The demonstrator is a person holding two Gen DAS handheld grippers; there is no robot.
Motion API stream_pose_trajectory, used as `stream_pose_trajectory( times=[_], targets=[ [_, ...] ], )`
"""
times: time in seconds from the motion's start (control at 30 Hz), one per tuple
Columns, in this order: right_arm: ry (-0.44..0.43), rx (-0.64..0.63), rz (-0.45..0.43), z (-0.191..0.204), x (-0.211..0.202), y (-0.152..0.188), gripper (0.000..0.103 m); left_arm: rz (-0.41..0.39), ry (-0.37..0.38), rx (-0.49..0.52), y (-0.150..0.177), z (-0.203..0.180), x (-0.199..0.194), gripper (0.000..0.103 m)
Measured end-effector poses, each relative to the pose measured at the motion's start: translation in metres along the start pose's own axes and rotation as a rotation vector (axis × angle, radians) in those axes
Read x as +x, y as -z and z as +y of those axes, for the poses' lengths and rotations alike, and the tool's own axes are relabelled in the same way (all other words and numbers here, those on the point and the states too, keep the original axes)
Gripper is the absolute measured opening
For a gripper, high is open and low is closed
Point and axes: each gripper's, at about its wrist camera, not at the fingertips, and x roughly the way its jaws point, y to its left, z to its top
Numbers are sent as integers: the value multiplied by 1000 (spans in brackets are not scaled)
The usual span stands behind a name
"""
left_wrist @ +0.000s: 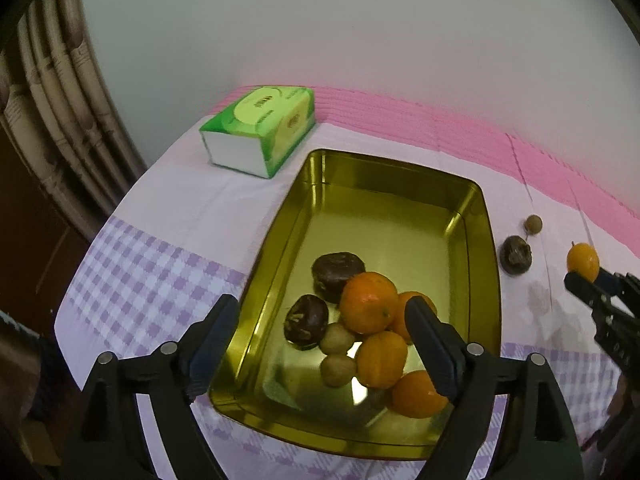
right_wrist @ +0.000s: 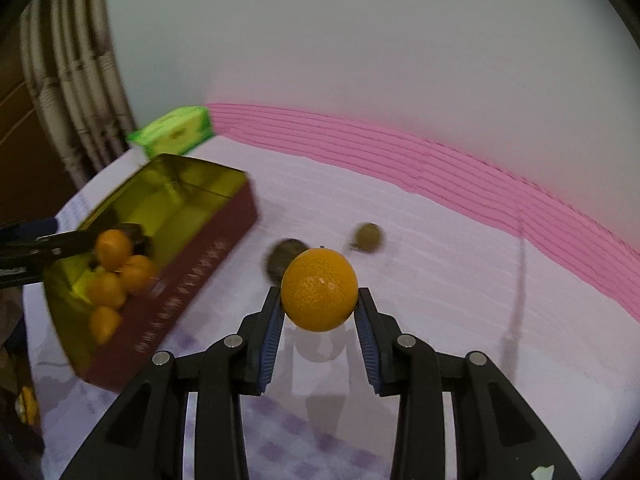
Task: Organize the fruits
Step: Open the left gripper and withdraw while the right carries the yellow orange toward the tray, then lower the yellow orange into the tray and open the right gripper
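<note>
A gold tin box (left_wrist: 400,184) with dark red outer walls (right_wrist: 200,264) holds several oranges (left_wrist: 366,302), two dark brown fruits (left_wrist: 306,320) and two small tan fruits (left_wrist: 337,338). My left gripper (left_wrist: 320,344) is open and empty above the box's near end. My right gripper (right_wrist: 319,309) is shut on an orange (right_wrist: 319,290), held above the cloth right of the box; the orange also shows in the left wrist view (left_wrist: 583,261). A dark brown fruit (left_wrist: 515,255) and a small tan fruit (left_wrist: 533,224) lie on the cloth beside the box.
A green tissue box (left_wrist: 260,130) stands at the table's far left corner. The table has a white cloth with purple checks (left_wrist: 152,272) and a pink band (left_wrist: 460,120) along the wall. Pipes (left_wrist: 52,92) run down at the left.
</note>
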Motion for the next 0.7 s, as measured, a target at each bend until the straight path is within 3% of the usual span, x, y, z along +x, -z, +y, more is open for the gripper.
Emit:
stream_pose_trajectory(
  times=[0.37, 0.7],
  targets=[
    [-137, -103, -16, 73, 2, -24, 33, 6, -18, -80, 5, 26, -6, 87],
    [-171, -193, 16, 115, 23, -25, 33, 22, -33, -111, 9, 34, -5, 88]
  ],
)
